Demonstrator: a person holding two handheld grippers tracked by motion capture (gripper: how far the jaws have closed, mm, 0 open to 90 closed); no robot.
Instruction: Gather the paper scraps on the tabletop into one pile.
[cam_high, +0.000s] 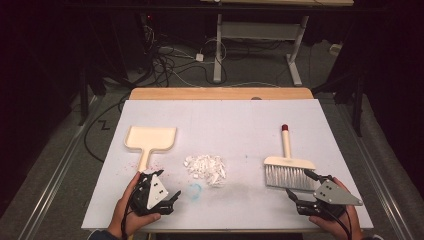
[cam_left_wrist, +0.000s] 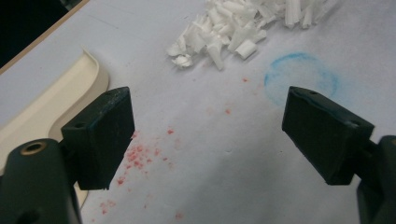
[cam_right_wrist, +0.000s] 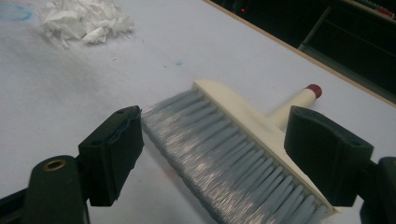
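A cream dustpan (cam_high: 151, 137) lies at the left of the white table, its handle pointing toward me; its rim (cam_left_wrist: 44, 109) sits just left of my left gripper (cam_left_wrist: 210, 135). That left gripper (cam_high: 167, 186) hovers open near the handle's end, nothing between its pads. A pile of white paper scraps (cam_high: 206, 169) lies mid-table, also ahead in the left gripper view (cam_left_wrist: 233, 28). The brush (cam_high: 289, 167), grey bristles toward me and red-tipped handle away, lies at the right. My right gripper (cam_high: 301, 184) is open, jaws either side of the bristles (cam_right_wrist: 233, 154) without closing on them.
A faint blue ring (cam_left_wrist: 301, 74) and red specks (cam_left_wrist: 137, 156) mark the white sheet near the left gripper. The table's wooden far edge (cam_high: 220, 93) shows beyond the sheet. Cables and desk legs (cam_high: 218, 47) lie on the floor behind.
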